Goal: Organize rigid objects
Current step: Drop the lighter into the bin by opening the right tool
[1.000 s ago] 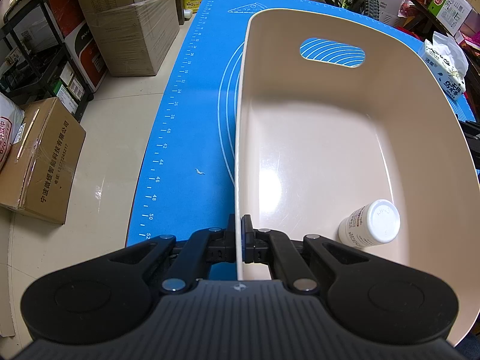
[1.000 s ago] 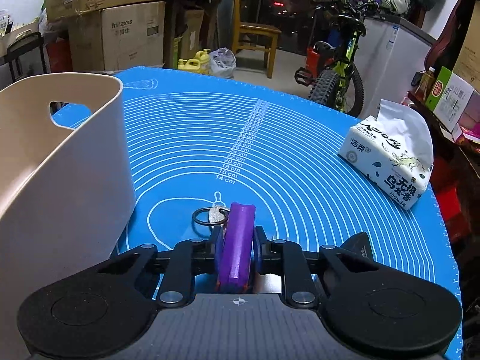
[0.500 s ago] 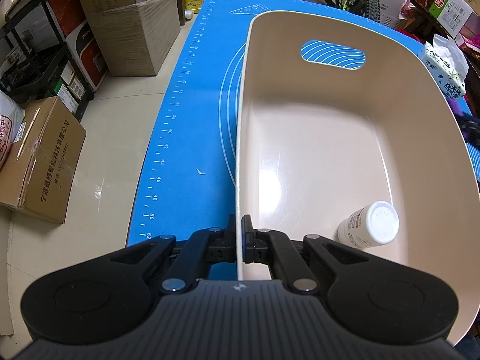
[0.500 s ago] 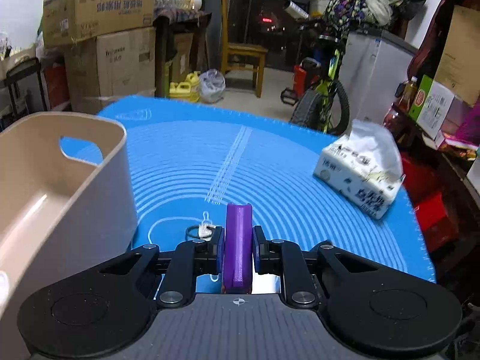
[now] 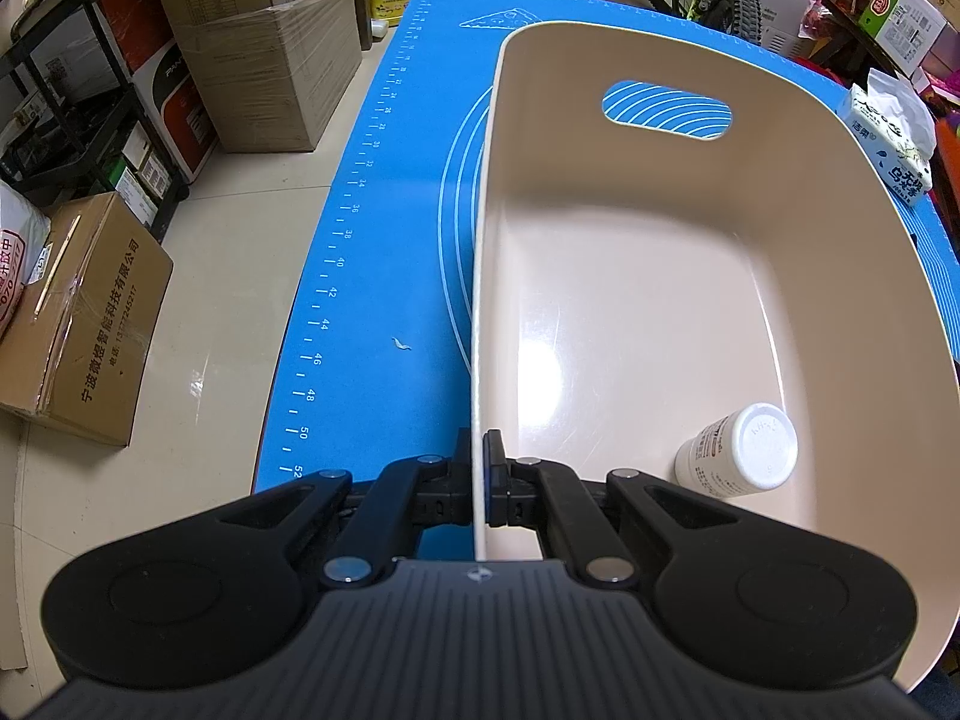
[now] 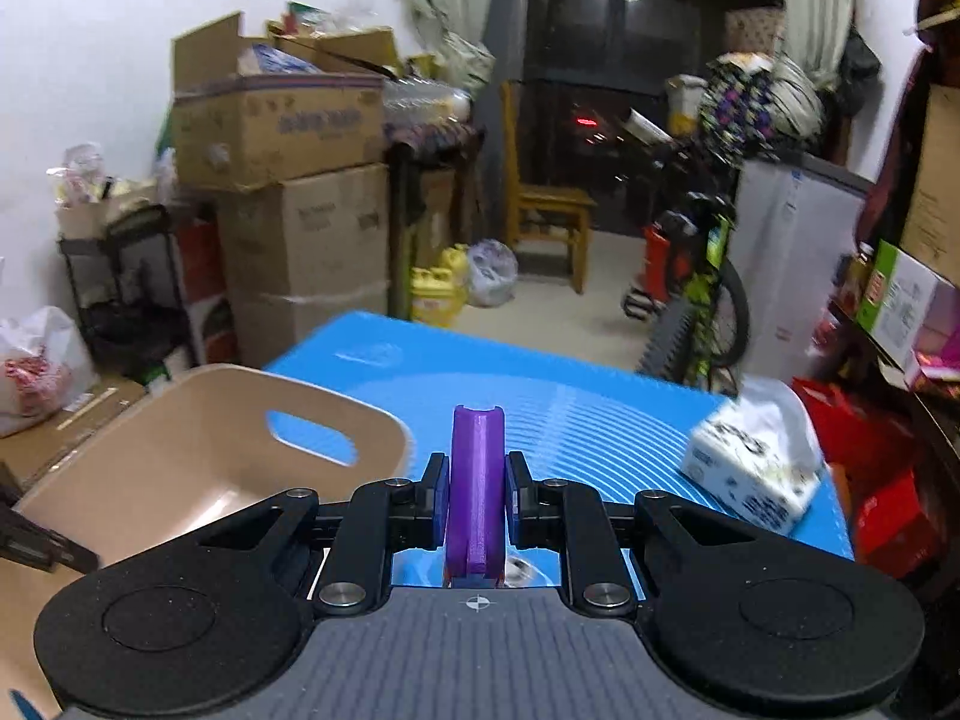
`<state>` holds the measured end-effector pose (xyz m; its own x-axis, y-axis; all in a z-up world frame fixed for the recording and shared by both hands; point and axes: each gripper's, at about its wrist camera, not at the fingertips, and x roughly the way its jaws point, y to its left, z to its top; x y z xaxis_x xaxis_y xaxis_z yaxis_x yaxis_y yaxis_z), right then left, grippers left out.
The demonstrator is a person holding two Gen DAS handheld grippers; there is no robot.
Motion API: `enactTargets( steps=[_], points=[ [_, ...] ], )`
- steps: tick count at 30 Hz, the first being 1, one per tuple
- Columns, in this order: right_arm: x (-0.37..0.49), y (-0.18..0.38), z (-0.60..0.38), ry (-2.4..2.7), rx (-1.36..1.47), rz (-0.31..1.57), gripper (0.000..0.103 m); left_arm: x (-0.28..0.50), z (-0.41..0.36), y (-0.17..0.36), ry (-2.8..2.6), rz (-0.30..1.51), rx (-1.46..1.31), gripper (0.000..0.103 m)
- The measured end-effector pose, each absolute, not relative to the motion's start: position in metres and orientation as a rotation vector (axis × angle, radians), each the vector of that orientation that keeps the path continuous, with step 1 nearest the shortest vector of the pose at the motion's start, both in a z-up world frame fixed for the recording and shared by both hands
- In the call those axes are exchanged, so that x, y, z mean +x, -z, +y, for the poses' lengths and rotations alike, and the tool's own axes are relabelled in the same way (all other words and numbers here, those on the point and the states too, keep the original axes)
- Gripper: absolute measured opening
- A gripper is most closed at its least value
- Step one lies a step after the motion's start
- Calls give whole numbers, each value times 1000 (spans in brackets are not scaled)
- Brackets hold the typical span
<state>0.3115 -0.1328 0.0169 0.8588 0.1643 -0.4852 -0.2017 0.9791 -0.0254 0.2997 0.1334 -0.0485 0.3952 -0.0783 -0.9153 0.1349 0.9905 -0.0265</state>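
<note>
My left gripper (image 5: 478, 462) is shut on the near left rim of a beige plastic basket (image 5: 630, 276) that stands on the blue mat (image 5: 384, 228). A white bottle (image 5: 741, 450) lies inside the basket at its near right. My right gripper (image 6: 477, 483) is shut on a purple block (image 6: 476, 480) and holds it up in the air, above the mat and to the right of the basket (image 6: 198, 468). The key ring seen earlier is hidden.
A tissue pack (image 6: 756, 462) lies on the mat's right side; it also shows in the left wrist view (image 5: 894, 138). Cardboard boxes (image 5: 90, 312) stand on the floor left of the table. A bicycle (image 6: 702, 300) and a wooden chair (image 6: 546, 216) stand beyond the far edge.
My right gripper has risen well above the mat with the purple block, and tilted upward so the room shows. The left gripper and basket have stayed put.
</note>
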Motion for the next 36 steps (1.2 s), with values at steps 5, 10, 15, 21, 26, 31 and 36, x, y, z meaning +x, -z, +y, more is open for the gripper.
enactTargets(
  steps=[5, 10, 15, 21, 26, 31, 36],
  points=[
    [313, -27, -108, -259, -73, 505, 28, 300, 134, 48, 136, 1157, 57, 3],
    [322, -23, -77, -341, -101, 560, 28, 300, 135, 48, 135, 1157, 58, 3],
    [328, -7, -42, -412, -175, 653, 28, 300, 135, 48, 136, 1157, 58, 3],
    [338, 23, -13, -446, -252, 801, 28, 300, 135, 48, 136, 1156, 60, 3],
    [345, 40, -8, -440, -264, 894, 28, 300, 134, 48, 137, 1156, 60, 3],
    [346, 47, -6, -436, -289, 930, 28, 300, 133, 48, 137, 1156, 61, 3],
    [345, 46, -8, -441, -275, 917, 40, 300, 133, 48, 135, 1154, 63, 3]
  ],
)
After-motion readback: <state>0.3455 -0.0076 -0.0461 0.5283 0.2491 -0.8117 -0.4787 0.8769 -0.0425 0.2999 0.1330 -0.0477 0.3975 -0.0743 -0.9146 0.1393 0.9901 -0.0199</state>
